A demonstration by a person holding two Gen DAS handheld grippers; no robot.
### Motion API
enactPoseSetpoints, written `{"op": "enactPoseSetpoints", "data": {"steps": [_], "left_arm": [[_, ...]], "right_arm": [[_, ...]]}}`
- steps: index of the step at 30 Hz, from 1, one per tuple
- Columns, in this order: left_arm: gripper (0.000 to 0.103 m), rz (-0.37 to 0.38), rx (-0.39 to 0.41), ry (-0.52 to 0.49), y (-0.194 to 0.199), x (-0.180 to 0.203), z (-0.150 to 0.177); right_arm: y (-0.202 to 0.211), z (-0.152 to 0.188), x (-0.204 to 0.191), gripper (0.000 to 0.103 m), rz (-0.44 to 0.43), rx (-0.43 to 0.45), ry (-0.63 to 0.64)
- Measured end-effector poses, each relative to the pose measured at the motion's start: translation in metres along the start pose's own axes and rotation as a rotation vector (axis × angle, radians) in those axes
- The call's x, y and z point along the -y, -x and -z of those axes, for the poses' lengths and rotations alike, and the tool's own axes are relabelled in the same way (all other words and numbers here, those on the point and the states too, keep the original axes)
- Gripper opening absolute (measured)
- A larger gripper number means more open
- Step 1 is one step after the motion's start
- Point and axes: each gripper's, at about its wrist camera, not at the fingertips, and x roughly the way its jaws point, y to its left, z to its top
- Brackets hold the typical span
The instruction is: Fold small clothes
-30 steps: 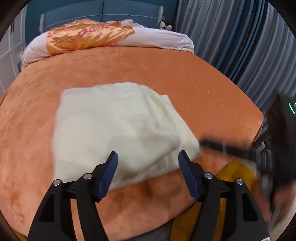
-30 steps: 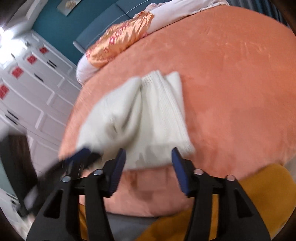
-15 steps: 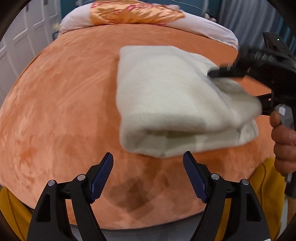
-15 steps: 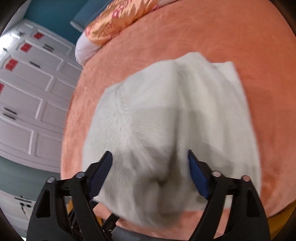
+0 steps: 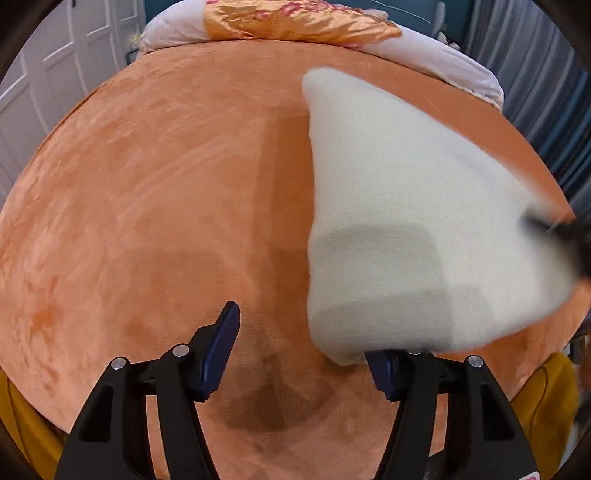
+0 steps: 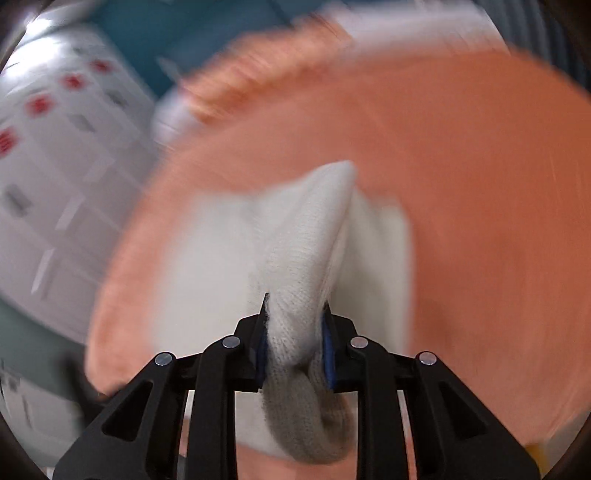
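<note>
A cream knitted garment (image 5: 399,221), folded into a thick bundle, hangs lifted above the orange bed cover (image 5: 166,184). In the right wrist view my right gripper (image 6: 295,343) is shut on a bunched edge of the garment (image 6: 306,258), and the rest drapes away from the jaws. In the left wrist view my left gripper (image 5: 303,347) is open and empty. The garment's lower corner overlaps its right fingertip. The right gripper shows as a dark blur (image 5: 561,232) at the garment's right edge.
Pillows with an orange satin cover (image 5: 295,26) lie at the head of the bed. White wardrobe doors (image 6: 48,147) stand on the left, grey-blue curtains (image 5: 554,96) on the right. Yellow cloth (image 5: 543,398) shows below the bed's near edge.
My right gripper has closed on the garment's edge and lifted it off the bed, swinging fast. The garment has moved to the right in the left wrist view. The left gripper stays open.
</note>
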Motion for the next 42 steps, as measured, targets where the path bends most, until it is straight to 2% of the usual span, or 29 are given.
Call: {"op": "enactPoseSetpoints", "data": {"steps": [1, 3, 6, 10, 15, 18, 19, 21, 23, 26, 28, 29, 30, 33, 36, 39, 42], "left_arm": [[0.063, -0.01, -0.001, -0.008, 0.0, 0.003, 0.001], [0.063, -0.033, 0.006, -0.027, 0.001, 0.005, 0.004], [0.063, -0.03, -0.008, -0.024, 0.004, 0.004, 0.002], [0.06, -0.028, 0.015, -0.062, 0.026, 0.003, -0.001], [0.06, 0.079, 0.101, -0.082, 0.08, 0.012, 0.003], [0.066, 0.093, 0.161, -0.097, 0.096, 0.026, -0.01], [0.067, 0.087, 0.167, -0.104, 0.094, 0.033, -0.018], [0.067, 0.074, 0.142, -0.103, 0.081, 0.043, -0.028], [0.067, 0.062, 0.102, -0.096, 0.064, 0.051, -0.032], [0.067, 0.017, 0.037, -0.107, 0.041, 0.058, -0.033], [0.066, 0.011, 0.017, -0.101, 0.033, 0.058, -0.03], [0.067, 0.016, 0.014, -0.09, 0.031, 0.057, -0.027], [0.067, 0.009, 0.015, -0.092, 0.03, 0.058, -0.026], [0.067, -0.053, 0.012, -0.139, 0.023, 0.067, -0.023], [0.067, -0.093, 0.025, -0.168, 0.02, 0.071, -0.019], [0.068, -0.101, 0.02, -0.165, 0.019, 0.072, -0.019], [0.068, -0.109, 0.016, -0.158, 0.019, 0.073, -0.021]], "right_arm": [[-0.002, 0.008, 0.012, 0.022, -0.049, 0.026, -0.035], [0.003, 0.009, 0.016, 0.023, -0.085, 0.045, -0.079], [0.01, 0.005, 0.007, 0.026, -0.067, 0.039, -0.055], [0.037, 0.01, 0.0, 0.032, -0.043, 0.09, -0.013], [0.058, 0.024, 0.012, 0.035, -0.066, 0.119, -0.046], [0.055, 0.029, 0.009, 0.041, -0.078, 0.102, -0.039], [0.048, 0.031, 0.007, 0.046, -0.085, 0.082, -0.036], [0.032, 0.035, 0.002, 0.047, -0.092, 0.022, -0.014], [0.022, 0.038, -0.001, 0.026, -0.037, 0.009, 0.016], [0.054, 0.039, -0.008, 0.014, -0.055, 0.119, 0.041], [0.074, 0.039, -0.012, 0.013, -0.049, 0.185, 0.064], [0.075, 0.039, -0.01, 0.012, -0.042, 0.187, 0.063], [0.07, 0.04, -0.006, 0.012, -0.034, 0.169, 0.059], [0.024, 0.049, 0.013, 0.013, 0.026, 0.033, 0.029], [0.024, 0.05, 0.015, 0.015, 0.014, 0.044, 0.011], [0.035, 0.043, 0.011, 0.019, 0.018, 0.026, -0.01], [0.05, 0.034, 0.001, 0.019, 0.021, 0.054, 0.008]]}}
